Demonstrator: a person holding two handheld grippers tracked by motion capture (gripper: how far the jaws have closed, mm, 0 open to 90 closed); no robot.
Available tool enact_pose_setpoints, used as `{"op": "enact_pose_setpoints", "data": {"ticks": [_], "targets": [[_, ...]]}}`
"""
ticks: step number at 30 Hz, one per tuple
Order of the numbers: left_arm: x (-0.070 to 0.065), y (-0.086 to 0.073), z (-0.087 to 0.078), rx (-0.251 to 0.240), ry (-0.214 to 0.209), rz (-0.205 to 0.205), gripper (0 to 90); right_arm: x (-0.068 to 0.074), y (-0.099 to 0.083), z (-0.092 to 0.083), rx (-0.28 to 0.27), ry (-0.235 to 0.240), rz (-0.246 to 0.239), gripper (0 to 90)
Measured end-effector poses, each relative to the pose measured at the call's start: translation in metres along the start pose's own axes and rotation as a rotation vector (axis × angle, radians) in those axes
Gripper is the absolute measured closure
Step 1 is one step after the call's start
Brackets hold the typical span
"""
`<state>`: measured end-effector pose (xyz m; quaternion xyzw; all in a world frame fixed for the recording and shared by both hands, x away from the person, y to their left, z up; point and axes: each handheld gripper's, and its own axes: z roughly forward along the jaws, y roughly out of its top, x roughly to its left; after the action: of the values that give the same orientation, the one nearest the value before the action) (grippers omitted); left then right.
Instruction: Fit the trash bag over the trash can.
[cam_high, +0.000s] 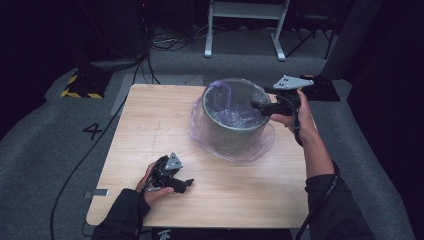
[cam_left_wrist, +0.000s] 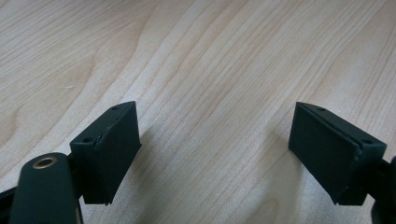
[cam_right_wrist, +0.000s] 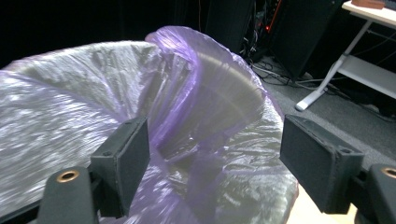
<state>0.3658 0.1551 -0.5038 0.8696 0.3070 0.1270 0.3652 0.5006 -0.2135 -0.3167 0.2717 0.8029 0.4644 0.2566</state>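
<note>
A grey round bin (cam_high: 234, 131) stands on the wooden table (cam_high: 150, 130), right of centre. It is lined with a thin purple plastic bag (cam_high: 226, 107) whose edge spills over the rim and down onto the table. My right gripper (cam_high: 257, 105) hovers at the bin's right rim, pointing left over the opening. In the right gripper view its jaws stand open (cam_right_wrist: 215, 140), and a raised fold of the bag (cam_right_wrist: 196, 88) lies just beyond them, untouched. My left gripper (cam_high: 184, 184) rests low near the front left of the table, open (cam_left_wrist: 215, 126) over bare wood (cam_left_wrist: 210, 60).
Bare tabletop lies left of and in front of the bin. Beyond the table's far edge stand a white desk frame (cam_high: 245, 30) and a yellow-and-black striped base (cam_high: 80, 87). Cables run over the grey floor. A small metal bracket (cam_high: 97, 192) sticks out at the table's left front edge.
</note>
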Motion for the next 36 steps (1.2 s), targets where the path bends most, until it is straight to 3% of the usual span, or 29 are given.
{"op": "enact_pose_setpoints", "data": {"ticks": [3,10,23,36], "targets": [[0.0,0.0,0.0,0.0,0.0,0.0,16.0,-0.003,0.002,0.007,0.015,0.017,0.013,24.5],[0.0,0.0,0.0,0.0,0.0,0.0,16.0,0.0,0.005,0.02,0.053,0.058,-0.007,23.8],[0.0,0.0,0.0,-0.001,0.0,-0.001,16.0,0.005,0.012,0.03,0.064,0.08,0.003,23.7],[0.0,0.0,0.0,-0.001,0.0,-0.001,16.0,0.008,0.015,0.038,0.109,0.098,-0.014,23.6]]}}
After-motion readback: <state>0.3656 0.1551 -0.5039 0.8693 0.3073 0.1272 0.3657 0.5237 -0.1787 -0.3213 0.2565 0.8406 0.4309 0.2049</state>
